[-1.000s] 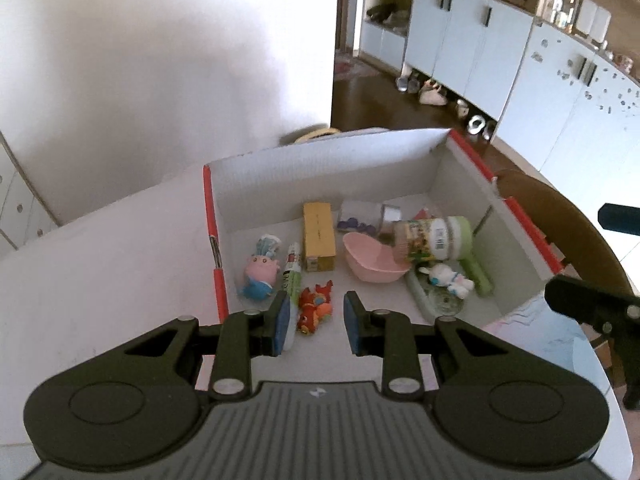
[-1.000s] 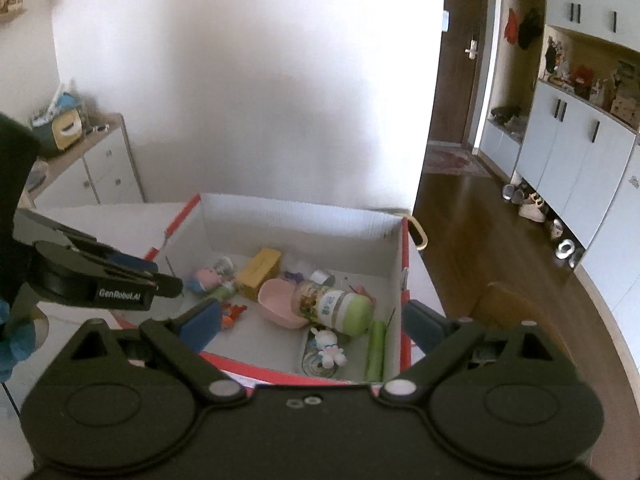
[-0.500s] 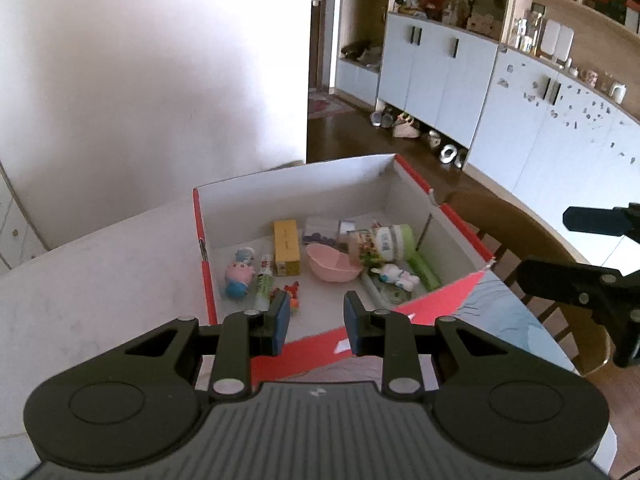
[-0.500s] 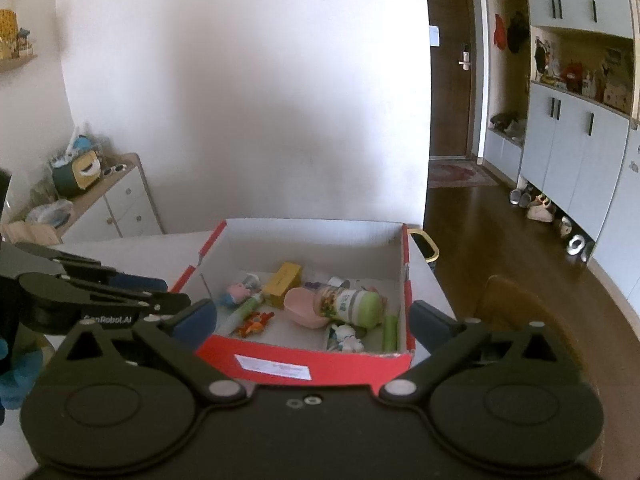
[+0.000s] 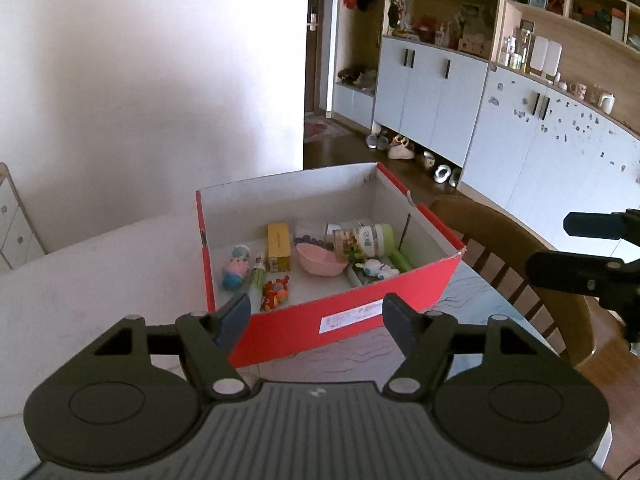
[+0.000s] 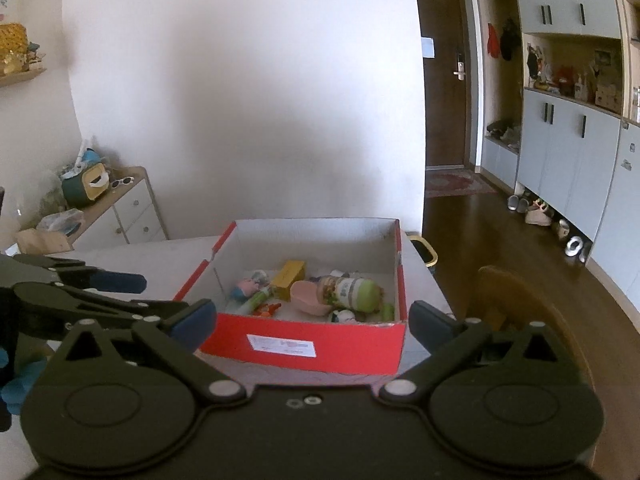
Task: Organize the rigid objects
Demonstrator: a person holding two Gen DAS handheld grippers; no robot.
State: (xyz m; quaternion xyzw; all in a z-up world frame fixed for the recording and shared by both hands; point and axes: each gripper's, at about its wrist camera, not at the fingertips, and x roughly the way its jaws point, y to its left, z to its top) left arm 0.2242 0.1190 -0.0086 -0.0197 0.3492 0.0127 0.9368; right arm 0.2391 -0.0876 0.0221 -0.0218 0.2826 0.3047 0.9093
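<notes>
A red cardboard box stands on the table. It holds several small things: a yellow carton, a pink bowl, a green-capped bottle lying on its side, a pig figure, a green tube and a red toy. My left gripper is open and empty, in front of the box. My right gripper is open and empty, also back from the box.
A wooden chair stands right of the table. A white drawer unit with clutter is at the back left. Cabinets line the right wall. The table top spreads left of the box.
Both grippers have pulled back and up from the box. The left gripper's jaws, narrow before, have opened wide. The right gripper stays open.
</notes>
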